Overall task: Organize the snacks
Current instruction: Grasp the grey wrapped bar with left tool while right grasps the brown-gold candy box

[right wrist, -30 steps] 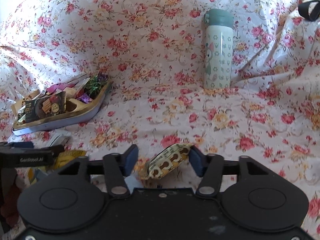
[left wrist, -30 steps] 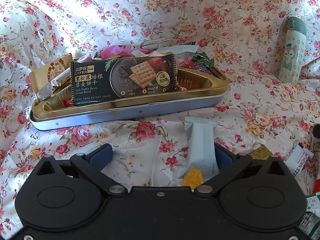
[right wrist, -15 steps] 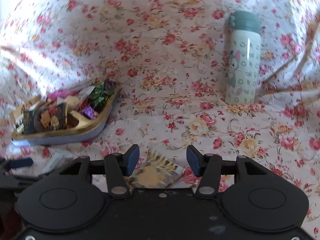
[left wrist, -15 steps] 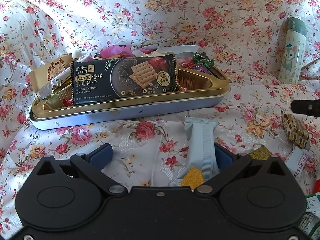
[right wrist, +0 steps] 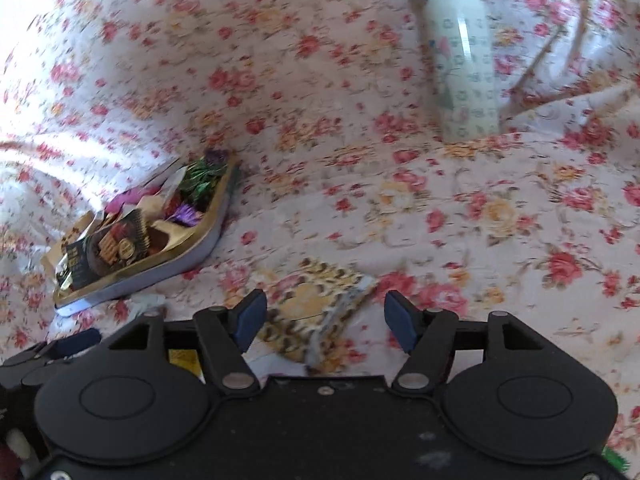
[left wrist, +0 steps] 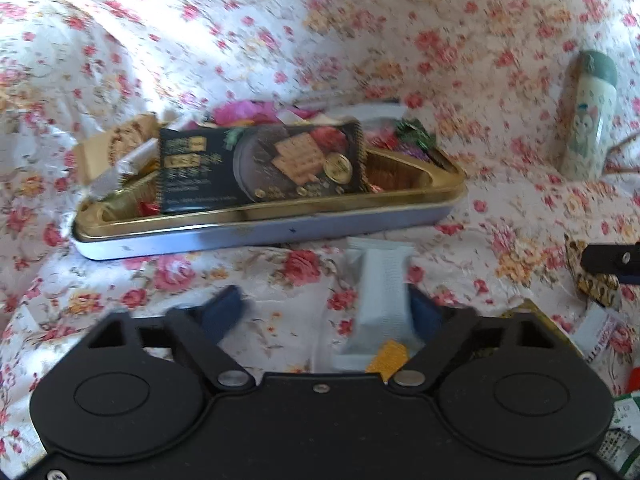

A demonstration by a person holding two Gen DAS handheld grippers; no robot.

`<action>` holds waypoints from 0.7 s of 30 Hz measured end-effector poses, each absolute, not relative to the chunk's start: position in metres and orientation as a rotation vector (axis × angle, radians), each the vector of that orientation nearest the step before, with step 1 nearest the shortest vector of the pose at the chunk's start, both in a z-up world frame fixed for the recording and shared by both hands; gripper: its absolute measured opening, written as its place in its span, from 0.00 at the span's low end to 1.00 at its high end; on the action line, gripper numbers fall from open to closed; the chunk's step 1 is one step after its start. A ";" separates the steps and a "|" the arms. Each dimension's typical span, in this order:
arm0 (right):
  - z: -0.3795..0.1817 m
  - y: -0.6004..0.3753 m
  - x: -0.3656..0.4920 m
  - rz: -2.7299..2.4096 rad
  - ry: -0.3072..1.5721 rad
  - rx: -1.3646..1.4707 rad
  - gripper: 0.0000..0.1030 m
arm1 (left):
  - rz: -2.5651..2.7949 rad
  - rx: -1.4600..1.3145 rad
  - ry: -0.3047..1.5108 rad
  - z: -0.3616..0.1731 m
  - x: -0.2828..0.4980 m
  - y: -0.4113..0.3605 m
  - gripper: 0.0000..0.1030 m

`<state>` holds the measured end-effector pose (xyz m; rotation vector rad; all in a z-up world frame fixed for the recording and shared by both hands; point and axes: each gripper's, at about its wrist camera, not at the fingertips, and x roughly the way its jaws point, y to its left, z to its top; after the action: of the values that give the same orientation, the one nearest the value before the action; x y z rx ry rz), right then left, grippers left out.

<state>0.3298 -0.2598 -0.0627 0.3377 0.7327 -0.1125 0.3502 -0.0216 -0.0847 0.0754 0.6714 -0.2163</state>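
The right tool (right wrist: 325, 322) is gaping wide, holding nothing, over a leopard-print snack packet (right wrist: 316, 312) lying on the floral cloth. The left tool (left wrist: 326, 312), also wide, is flanking a pale grey wrapper (left wrist: 380, 292) just before the snack tin (left wrist: 280, 232). Next, I judge, closing and carrying to the tin.

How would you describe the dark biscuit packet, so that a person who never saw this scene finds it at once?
Find the long shallow tin with a gold inside, lying on the flowered cloth. The biscuit packet leans along its front, over the other sweets. It is the only black wrapper there and the largest, with pale square crackers pictured on it; its neighbours are small pink, green, purple and beige pieces.
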 end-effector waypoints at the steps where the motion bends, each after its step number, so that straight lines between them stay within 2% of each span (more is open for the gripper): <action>1: -0.063 -0.255 0.332 -0.113 0.732 0.318 0.72 | -0.212 0.074 0.666 -0.085 0.350 -0.021 0.70; 10: -0.068 -0.234 0.338 -0.133 0.734 0.180 0.71 | -0.235 0.079 0.647 -0.083 0.348 -0.022 0.55; 16: -0.067 -0.238 0.331 -0.140 0.721 0.153 0.50 | -0.240 0.067 0.642 -0.084 0.347 -0.021 0.45; 21: -0.060 -0.246 0.319 -0.145 0.693 0.161 0.47 | -0.244 0.049 0.639 -0.084 0.346 -0.018 0.39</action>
<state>0.3194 -0.2460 -0.0600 0.1606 0.6930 -0.1451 0.3462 -0.0183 -0.0837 0.0486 0.6387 -0.2443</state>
